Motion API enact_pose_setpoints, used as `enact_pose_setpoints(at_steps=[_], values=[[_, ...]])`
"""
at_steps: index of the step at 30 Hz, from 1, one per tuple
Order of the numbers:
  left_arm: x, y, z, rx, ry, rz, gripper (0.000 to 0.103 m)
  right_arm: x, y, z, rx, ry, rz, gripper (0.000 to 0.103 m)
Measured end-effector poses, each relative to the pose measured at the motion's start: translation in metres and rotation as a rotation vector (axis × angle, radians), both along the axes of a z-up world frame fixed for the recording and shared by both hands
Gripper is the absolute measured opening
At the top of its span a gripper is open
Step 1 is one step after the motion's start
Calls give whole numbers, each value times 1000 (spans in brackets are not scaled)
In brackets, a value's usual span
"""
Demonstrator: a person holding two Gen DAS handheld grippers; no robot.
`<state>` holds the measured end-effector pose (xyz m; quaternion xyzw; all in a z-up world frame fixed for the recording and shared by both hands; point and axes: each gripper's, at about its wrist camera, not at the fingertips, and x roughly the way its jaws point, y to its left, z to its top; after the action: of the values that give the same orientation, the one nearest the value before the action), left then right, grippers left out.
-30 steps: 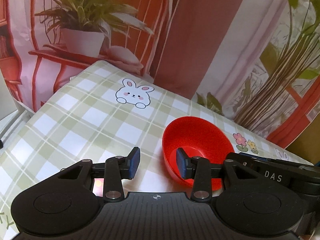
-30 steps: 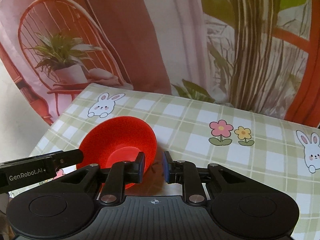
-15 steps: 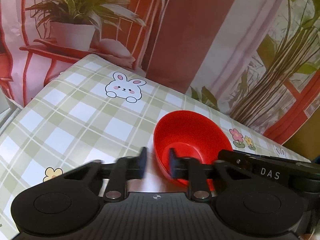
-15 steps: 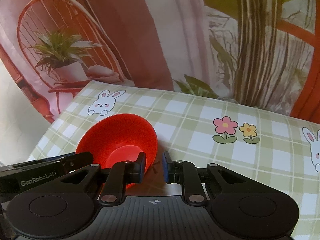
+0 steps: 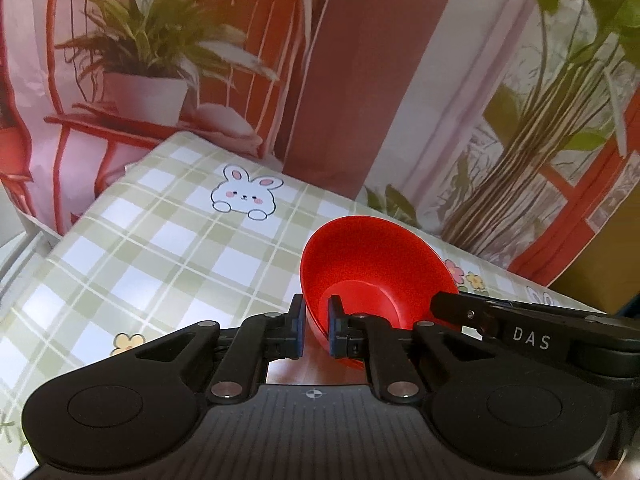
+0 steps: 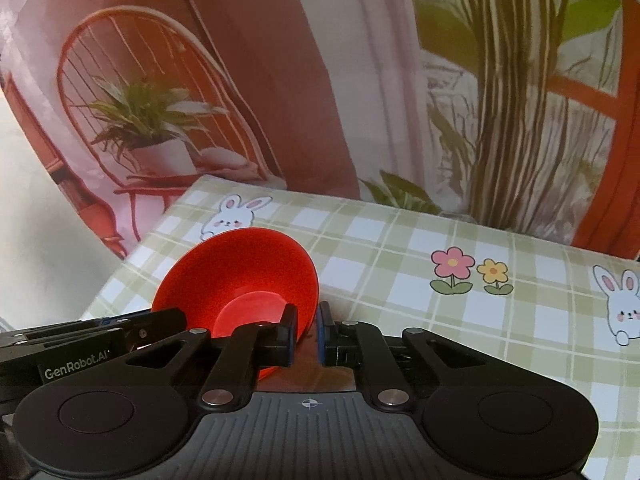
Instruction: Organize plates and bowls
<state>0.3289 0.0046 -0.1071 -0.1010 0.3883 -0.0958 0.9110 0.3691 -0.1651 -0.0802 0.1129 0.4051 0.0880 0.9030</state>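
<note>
**Red bowl gripped from both sides over a checked tablecloth**

A glossy red plastic bowl (image 5: 376, 264) sits tilted near the front of the table, held at opposite edges of its rim by two black hand-held grippers. In the left wrist view, the left gripper (image 5: 316, 330) has its blue-padded fingers drawn narrow with the bowl's near wall pinched between them, one pad inside and one outside. In the right wrist view, the right gripper (image 6: 307, 334) is likewise narrowed on the rim of the bowl (image 6: 240, 276), its left finger against the inner wall and its right finger outside. Each gripper shows in the other's view as a black bar reaching to the bowl.

Beneath lies a green-and-white checked tablecloth (image 6: 400, 248) printed with white cartoon rabbits (image 5: 244, 198) and small pink and yellow flowers (image 6: 472, 272). A patch of bare brownish surface shows just below each gripper's fingers.

Behind the table hangs a printed fabric backdrop (image 6: 280, 60) picturing a red wire chair, a potted green plant (image 5: 148, 60) in a white pot, pinkish-brown curtains and tall leafy stems by an orange-red window frame.
</note>
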Motion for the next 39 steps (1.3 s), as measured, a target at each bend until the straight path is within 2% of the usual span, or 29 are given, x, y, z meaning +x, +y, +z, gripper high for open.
enact_pose_setpoints(at_steps=[16, 31, 39], values=[[-64, 22, 51, 50, -58, 50, 13, -62, 33, 55, 49, -92, 35, 10], [-130, 54, 70, 54, -102, 86, 13, -118, 65, 64, 101, -100, 63, 10], [-158, 69, 71, 69, -114, 101, 13, -145, 90, 59, 92, -78, 98, 10]])
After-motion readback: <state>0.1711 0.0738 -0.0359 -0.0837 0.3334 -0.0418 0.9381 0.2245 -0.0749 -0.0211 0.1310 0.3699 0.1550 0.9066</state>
